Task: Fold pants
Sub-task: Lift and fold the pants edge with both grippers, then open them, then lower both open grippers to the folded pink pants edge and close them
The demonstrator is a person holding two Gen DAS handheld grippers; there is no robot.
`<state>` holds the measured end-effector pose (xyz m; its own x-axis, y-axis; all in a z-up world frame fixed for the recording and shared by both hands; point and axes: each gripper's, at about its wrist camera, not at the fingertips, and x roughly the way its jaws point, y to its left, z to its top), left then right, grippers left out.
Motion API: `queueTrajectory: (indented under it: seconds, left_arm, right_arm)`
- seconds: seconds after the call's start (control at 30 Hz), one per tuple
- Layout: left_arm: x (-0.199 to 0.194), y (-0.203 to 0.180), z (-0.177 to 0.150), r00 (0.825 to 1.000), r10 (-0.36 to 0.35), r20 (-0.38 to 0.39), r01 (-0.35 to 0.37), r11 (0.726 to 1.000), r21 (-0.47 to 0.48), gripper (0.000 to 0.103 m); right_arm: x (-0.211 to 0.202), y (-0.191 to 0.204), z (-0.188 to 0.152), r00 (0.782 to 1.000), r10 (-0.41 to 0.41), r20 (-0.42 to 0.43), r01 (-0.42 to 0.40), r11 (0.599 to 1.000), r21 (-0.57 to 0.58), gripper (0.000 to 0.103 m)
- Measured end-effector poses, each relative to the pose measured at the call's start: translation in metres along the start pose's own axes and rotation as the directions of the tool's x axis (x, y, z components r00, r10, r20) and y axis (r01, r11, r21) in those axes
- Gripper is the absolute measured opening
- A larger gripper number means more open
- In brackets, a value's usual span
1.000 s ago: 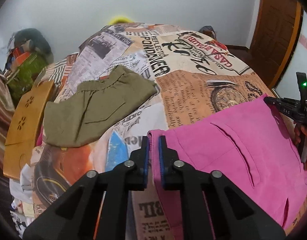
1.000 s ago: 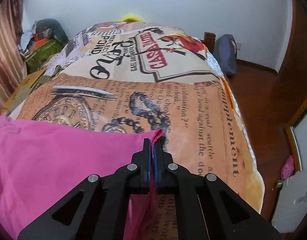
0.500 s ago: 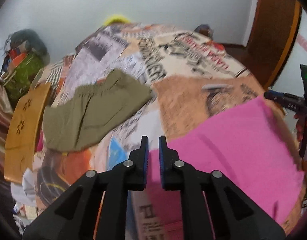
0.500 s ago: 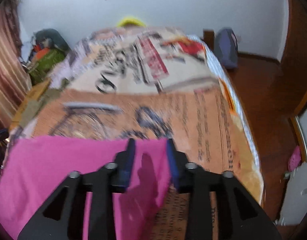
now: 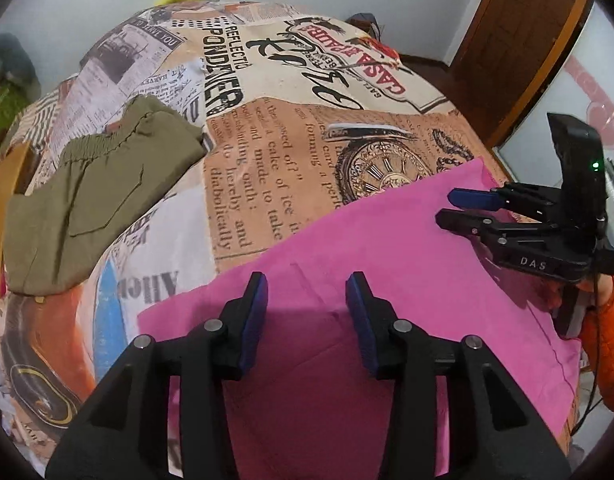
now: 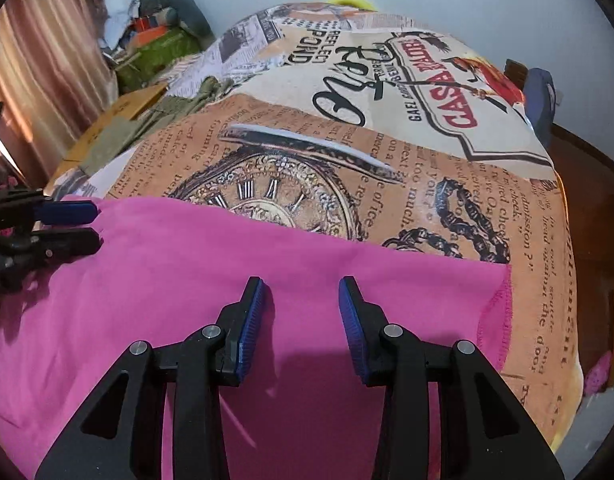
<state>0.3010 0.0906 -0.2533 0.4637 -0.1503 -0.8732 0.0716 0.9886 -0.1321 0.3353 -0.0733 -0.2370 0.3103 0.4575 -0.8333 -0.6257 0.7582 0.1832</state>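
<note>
The pink pants (image 5: 387, 280) lie flat on the bedspread (image 5: 267, 184), long axis running across beneath both half-open, empty claws, left gripper (image 5: 306, 292) and right gripper (image 6: 301, 294), whose jaws have just been opening.

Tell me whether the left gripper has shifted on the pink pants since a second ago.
Yes. The left gripper, clamped on the edge of the pink pants beside the blue patch, has just opened and moved inward over the fabric.

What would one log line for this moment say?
left gripper: just opened, empty | right gripper: open, empty | pink pants: flat on bed, released | olive pants: folded, aside
</note>
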Motion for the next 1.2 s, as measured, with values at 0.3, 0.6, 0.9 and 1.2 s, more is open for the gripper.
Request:
queueTrajectory:
  seconds: [0.3, 0.6, 0.9, 1.2]
  left_arm:
    - [-0.012, 0.009, -0.019, 0.996, 0.078, 0.047, -0.078, 0.997, 0.009, 0.049]
    - [-0.055, 0.005, -0.019, 0.989, 0.114, 0.099, -0.111, 0.993, -0.027, 0.049]
    - [-0.129, -0.016, -0.041, 0.971, 0.129, 0.201, -0.121, 0.991, -0.050, 0.049]
    - [-0.171, -0.032, -0.090, 0.961, 0.137, 0.242, -0.118, 0.989, -0.091, 0.058]
  right_arm:
    - [-0.010, -0.026, -0.022, 0.995, -0.104, -0.001, 0.104, 0.993, 0.051, 0.038]
    - [-0.070, -0.008, -0.021, 0.988, -0.134, 0.073, 0.130, 0.990, 0.059, 0.039]
    - [-0.151, 0.026, -0.031, 0.966, -0.122, 0.227, 0.111, 0.992, 0.061, 0.042]
    - [-0.185, 0.070, -0.061, 0.952, -0.089, 0.292, 0.084, 0.996, 0.032, 0.042]
